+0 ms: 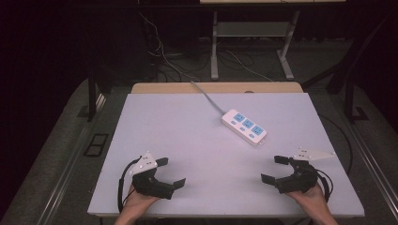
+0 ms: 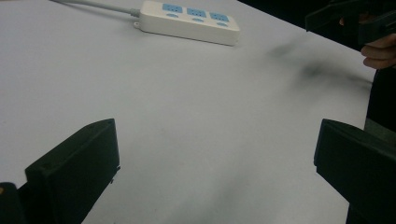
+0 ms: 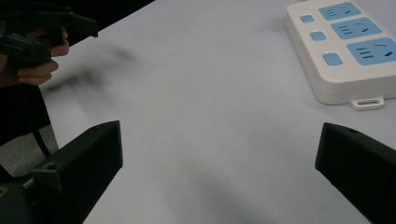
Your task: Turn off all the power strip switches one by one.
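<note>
On table [image 1: 187,140]: power strip [image 1: 244,126], cord cut off; left gripper [image 1: 172,172], right gripper [image 1: 275,169] fingers released, empty.

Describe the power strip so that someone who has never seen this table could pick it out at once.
Start at the pale table and look to its far right part, beyond the right gripper. The power strip lies flat there at a slant, its grey cord running off the far edge. It is white, with three blue sockets in a row.
</note>
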Motion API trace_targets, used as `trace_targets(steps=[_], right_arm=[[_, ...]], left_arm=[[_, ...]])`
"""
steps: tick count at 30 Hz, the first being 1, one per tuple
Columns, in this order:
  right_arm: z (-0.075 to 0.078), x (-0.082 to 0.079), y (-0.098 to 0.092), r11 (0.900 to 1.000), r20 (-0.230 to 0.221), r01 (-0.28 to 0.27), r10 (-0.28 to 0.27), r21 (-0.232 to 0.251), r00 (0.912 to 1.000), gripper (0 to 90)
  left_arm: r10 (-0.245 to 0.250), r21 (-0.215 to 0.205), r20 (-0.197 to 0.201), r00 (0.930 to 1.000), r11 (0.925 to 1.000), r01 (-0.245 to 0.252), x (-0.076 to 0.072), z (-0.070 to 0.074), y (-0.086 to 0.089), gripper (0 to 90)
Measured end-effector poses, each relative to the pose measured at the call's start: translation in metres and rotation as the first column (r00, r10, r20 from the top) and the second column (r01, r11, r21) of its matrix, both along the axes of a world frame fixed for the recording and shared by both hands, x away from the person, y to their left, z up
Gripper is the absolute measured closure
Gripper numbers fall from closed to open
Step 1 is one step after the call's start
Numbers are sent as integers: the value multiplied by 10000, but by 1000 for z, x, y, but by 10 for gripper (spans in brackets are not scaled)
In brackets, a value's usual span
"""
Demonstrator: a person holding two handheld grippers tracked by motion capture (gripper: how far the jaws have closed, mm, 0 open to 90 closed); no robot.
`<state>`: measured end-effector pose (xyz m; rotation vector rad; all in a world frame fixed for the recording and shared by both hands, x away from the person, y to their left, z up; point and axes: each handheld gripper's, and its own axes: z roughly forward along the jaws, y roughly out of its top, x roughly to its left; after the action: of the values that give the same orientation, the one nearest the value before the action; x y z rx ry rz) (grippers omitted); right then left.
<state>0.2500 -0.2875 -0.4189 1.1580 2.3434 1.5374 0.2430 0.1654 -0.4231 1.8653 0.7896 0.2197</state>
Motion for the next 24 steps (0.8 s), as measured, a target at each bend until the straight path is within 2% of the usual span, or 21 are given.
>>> trace_targets(steps=[5, 24], right_arm=[[0, -1, -1, 10000, -38, -33, 33, -49, 10000, 6], [-1, 0, 0, 9997, -371, -148, 140, -199, 9992, 6]], left_arm=[[-85, -52, -146, 9999, 10000, 84, 0, -1, 0, 0], [-246, -42, -203, 9995, 9997, 245, 1, -3, 2, 0]])
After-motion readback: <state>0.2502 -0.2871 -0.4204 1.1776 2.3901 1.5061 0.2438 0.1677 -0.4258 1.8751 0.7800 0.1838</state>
